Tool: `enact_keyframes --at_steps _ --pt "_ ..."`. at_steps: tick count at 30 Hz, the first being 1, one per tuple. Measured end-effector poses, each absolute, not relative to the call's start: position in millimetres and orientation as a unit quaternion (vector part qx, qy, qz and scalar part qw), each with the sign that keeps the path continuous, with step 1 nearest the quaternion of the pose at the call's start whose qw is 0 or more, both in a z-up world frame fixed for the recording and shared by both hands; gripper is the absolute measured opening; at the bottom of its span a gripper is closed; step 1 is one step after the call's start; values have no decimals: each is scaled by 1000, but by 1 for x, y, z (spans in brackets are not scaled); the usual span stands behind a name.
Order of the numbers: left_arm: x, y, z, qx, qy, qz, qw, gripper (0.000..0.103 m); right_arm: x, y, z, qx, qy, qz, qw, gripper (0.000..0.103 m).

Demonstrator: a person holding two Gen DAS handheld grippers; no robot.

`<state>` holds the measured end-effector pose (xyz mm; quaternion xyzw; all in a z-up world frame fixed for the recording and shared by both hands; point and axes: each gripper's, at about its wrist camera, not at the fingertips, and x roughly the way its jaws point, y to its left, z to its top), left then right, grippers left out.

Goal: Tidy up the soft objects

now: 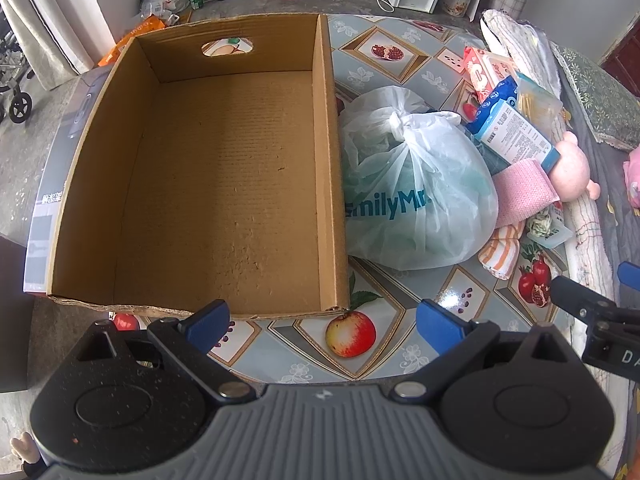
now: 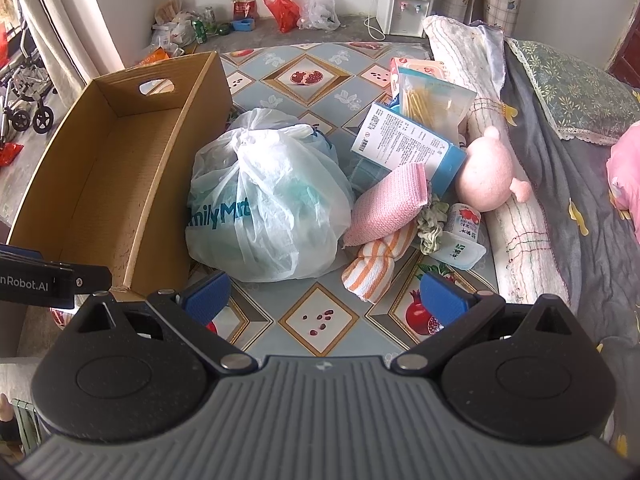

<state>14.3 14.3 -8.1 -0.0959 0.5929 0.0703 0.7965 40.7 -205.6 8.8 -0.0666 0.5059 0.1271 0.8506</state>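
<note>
An empty cardboard box stands on the left of the fruit-patterned table. Right of it lies a knotted white plastic bag. Beside the bag are a pink knitted cloth, an orange-striped towel, a green scrunchie and a pink plush toy. My left gripper is open, low before the box's near right corner. My right gripper is open too, short of the bag and towel, holding nothing.
A blue-and-white carton, a packet of sticks and a small yoghurt cup lie among the soft things. A rolled quilt and a bed with a pillow border the right. Clutter and a water dispenser sit behind.
</note>
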Motion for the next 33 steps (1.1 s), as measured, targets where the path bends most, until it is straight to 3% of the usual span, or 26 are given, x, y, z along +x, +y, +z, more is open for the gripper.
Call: enact_keyframes --at_steps 25,33 --pt "13 12 -9 -93 591 70 798 100 37 -215 7 -44 501 125 855 102" --pt "20 4 0 -80 562 72 820 100 42 -260 6 -2 485 104 868 102"
